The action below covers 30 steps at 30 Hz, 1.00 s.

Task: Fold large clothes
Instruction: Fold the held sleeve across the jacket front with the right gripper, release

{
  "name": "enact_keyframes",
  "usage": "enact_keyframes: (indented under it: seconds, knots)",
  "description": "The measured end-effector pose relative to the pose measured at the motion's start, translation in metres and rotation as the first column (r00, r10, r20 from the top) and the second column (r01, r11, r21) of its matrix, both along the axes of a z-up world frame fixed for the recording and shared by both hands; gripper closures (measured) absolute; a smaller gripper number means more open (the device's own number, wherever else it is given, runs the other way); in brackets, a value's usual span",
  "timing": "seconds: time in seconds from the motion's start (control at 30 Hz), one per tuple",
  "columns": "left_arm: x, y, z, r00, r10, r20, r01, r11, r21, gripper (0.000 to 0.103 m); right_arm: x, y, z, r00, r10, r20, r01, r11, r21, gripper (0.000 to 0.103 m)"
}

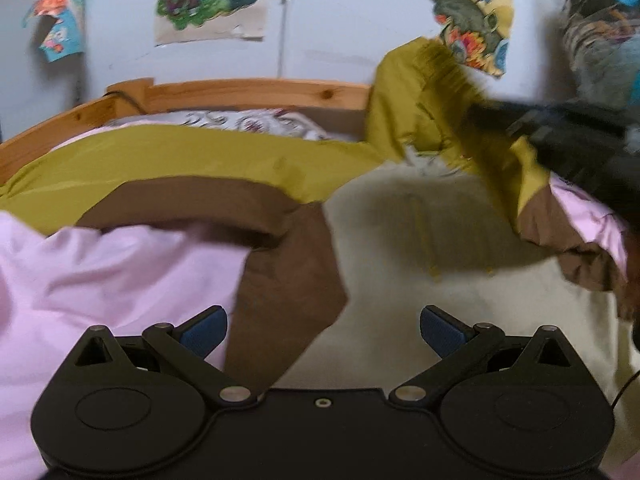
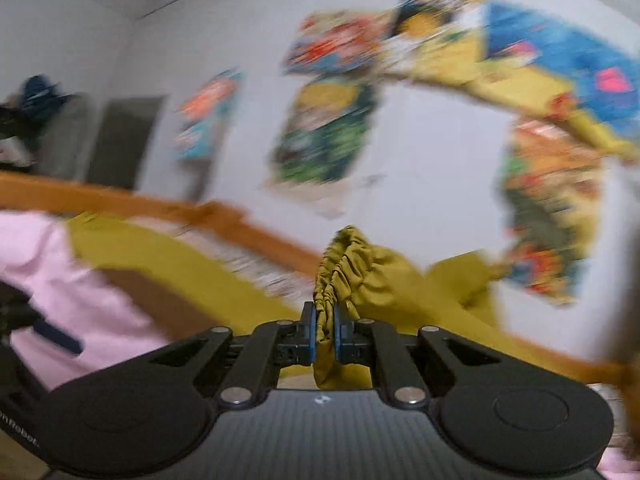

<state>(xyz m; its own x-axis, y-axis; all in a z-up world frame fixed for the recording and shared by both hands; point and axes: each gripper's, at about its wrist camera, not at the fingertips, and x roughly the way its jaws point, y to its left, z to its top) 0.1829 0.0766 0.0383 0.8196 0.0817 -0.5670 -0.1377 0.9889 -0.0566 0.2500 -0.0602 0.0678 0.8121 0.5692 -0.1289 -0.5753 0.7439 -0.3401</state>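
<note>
Clamped tight on a gathered, elasticated cuff point(image 2: 334, 272), the right gripper point(image 2: 325, 338) lifts one sleeve of the olive, brown and pink jacket point(image 1: 192, 160) off the bed, likely so it can be carried across the body as a fold. That jacket lies spread over the cream bedding point(image 1: 420, 280), lining upward, which suits a flat fold. Hovering over the brown panel, the left gripper point(image 1: 323, 330) has its jaws wide apart and holds nothing. Behind stands the wooden bed frame point(image 1: 248, 94).
</note>
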Motion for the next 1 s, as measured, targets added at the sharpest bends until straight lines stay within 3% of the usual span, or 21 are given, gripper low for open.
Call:
enact_keyframes:
  seconds: [0.07, 0.1, 0.13, 0.23, 0.37, 0.47, 0.53, 0.6, 0.73, 0.8, 0.87, 0.9, 0.93, 1.0]
  knots:
    - [-0.004, 0.007, -0.003, 1.000, 0.017, -0.018, -0.017, 1.000, 0.017, 0.001, 0.006, 0.019, -0.015, 0.997, 0.064, -0.053, -0.067, 0.997, -0.041, 0.083]
    - [-0.004, 0.010, -0.004, 0.999, 0.023, -0.026, -0.023, 1.000, 0.022, 0.001, 0.005, 0.022, -0.024, 0.993, 0.089, -0.072, -0.092, 0.995, -0.044, 0.071]
    - [-0.004, 0.013, -0.005, 0.999, 0.027, -0.029, -0.026, 0.999, 0.026, 0.001, 0.005, 0.023, -0.029, 0.990, 0.107, -0.092, -0.111, 0.993, -0.041, 0.048]
    - [-0.007, 0.017, -0.008, 0.999, 0.026, -0.025, -0.025, 0.999, 0.039, 0.001, 0.003, 0.012, -0.040, 0.983, 0.137, -0.123, -0.138, 0.990, -0.003, 0.026]
    - [0.002, 0.013, -0.012, 1.000, -0.003, -0.002, 0.003, 0.998, 0.060, 0.001, 0.017, -0.026, -0.046, 0.990, 0.062, -0.126, -0.065, 0.998, -0.014, 0.014]
    - [0.021, 0.006, -0.018, 0.999, -0.038, 0.021, 0.036, 0.996, 0.082, 0.001, 0.050, -0.063, -0.053, 0.986, -0.105, -0.127, 0.102, 0.994, -0.035, 0.012]
    - [0.039, -0.002, -0.024, 0.999, -0.044, 0.032, 0.041, 0.994, 0.099, 0.001, 0.078, -0.090, -0.058, 0.961, -0.250, -0.120, 0.244, 0.968, -0.064, 0.012]
    - [0.059, -0.008, -0.033, 0.999, -0.029, 0.021, 0.027, 0.995, 0.097, 0.001, 0.106, -0.119, -0.064, 0.909, -0.403, -0.109, 0.395, 0.915, -0.085, 0.012]
    - [0.098, -0.022, -0.055, 1.000, -0.011, 0.000, 0.011, 0.996, 0.091, 0.001, 0.157, -0.175, -0.079, 0.774, -0.595, -0.217, 0.591, 0.802, -0.090, 0.022]
    - [0.113, -0.029, -0.067, 1.000, -0.012, 0.000, 0.012, 0.994, 0.107, 0.001, 0.174, -0.199, -0.089, 0.733, -0.609, -0.305, 0.617, 0.783, -0.081, 0.025]
    - [0.124, -0.035, -0.076, 1.000, -0.012, -0.003, 0.013, 0.992, 0.127, 0.001, 0.186, -0.218, -0.098, 0.707, -0.583, -0.401, 0.614, 0.787, -0.061, 0.045]
    - [0.131, -0.039, -0.081, 1.000, -0.012, -0.009, 0.013, 0.990, 0.140, 0.001, 0.189, -0.224, -0.102, 0.697, -0.571, -0.435, 0.611, 0.790, -0.059, 0.070]
    - [0.134, -0.041, -0.085, 1.000, -0.012, -0.013, 0.013, 0.989, 0.147, 0.001, 0.192, -0.228, -0.106, 0.690, -0.562, -0.456, 0.608, 0.792, -0.056, 0.085]
    - [0.140, -0.043, -0.091, 1.000, -0.011, -0.016, 0.013, 0.988, 0.153, 0.001, 0.190, -0.233, -0.106, 0.696, -0.557, -0.453, 0.606, 0.794, -0.045, 0.100]
